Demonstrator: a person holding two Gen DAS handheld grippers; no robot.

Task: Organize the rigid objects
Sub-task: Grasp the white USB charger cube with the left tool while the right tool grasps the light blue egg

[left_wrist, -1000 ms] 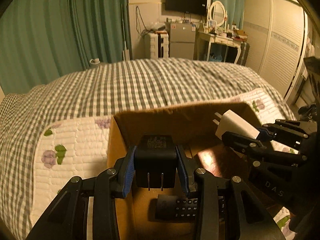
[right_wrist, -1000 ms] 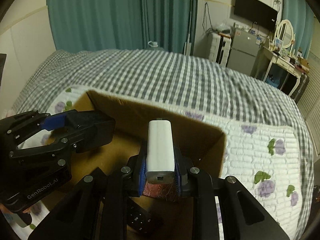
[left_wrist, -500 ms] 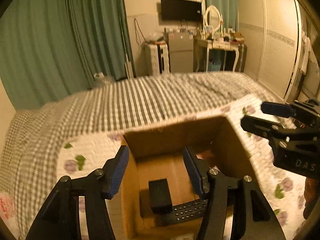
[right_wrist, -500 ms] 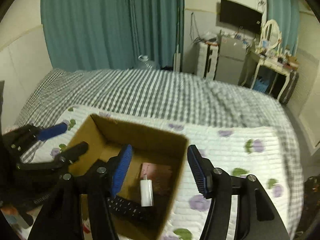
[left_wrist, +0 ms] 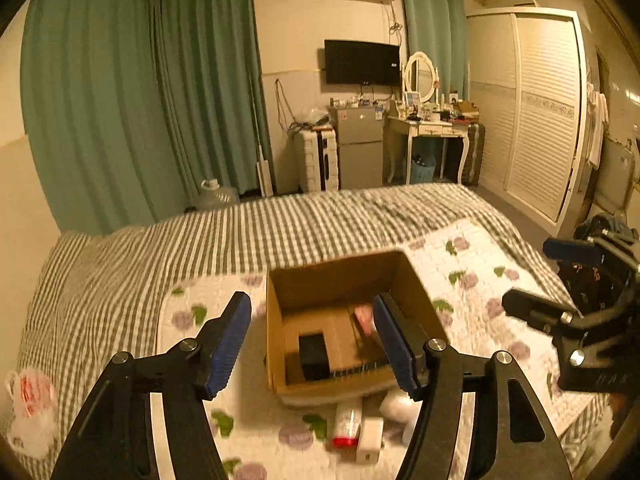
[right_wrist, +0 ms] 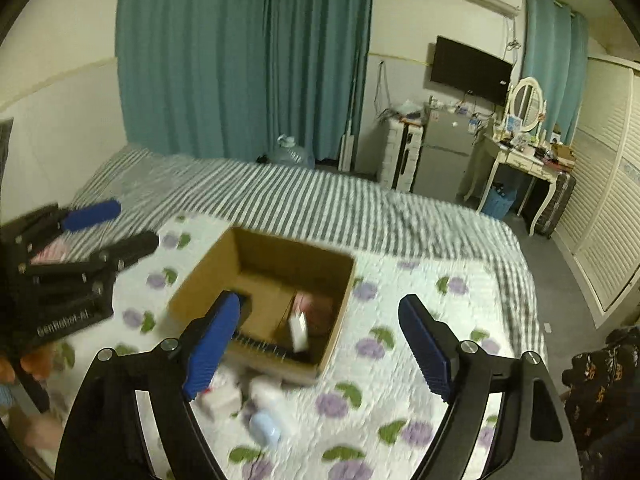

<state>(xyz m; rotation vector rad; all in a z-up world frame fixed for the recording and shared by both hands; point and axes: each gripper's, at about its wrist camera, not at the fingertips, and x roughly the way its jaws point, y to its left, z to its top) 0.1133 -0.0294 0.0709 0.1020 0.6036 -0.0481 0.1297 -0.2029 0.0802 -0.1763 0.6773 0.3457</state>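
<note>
fig. left gripper (left_wrist: 312,344) and right gripper (right_wrist: 320,344), both raised above the bed, fingers spread wide, nothing between them. cardboard box (left_wrist: 276,344) sits open-topped on the floral quilt (left_wrist: 472,256), below and beyond both sets of blue pads. in the left wrist view the box lies between the two fingers, w/ the right finger overlapping its right wall. inside: black adapter (left_wrist: 313,356) at lower left of the box floor, a dark keypad remote (left_wrist: 356,369) along the near wall, a pink item (left_wrist: 362,314) toward the back right. in the right wrist view the white charger (right_wrist: 298,330) rests in the box, just right of the left finger's tip; the black adapter is mostly hidden behind that finger. outside the box, near its front wall: a red-capped white bottle (left_wrist: 346,420), a small white block (left_wrist: 370,438), and what is prob. a pale blue bottle (right_wrist: 265,430), blurred. striped blanket (left_wrist: 280,224) covers the far half of the bed.
</note>
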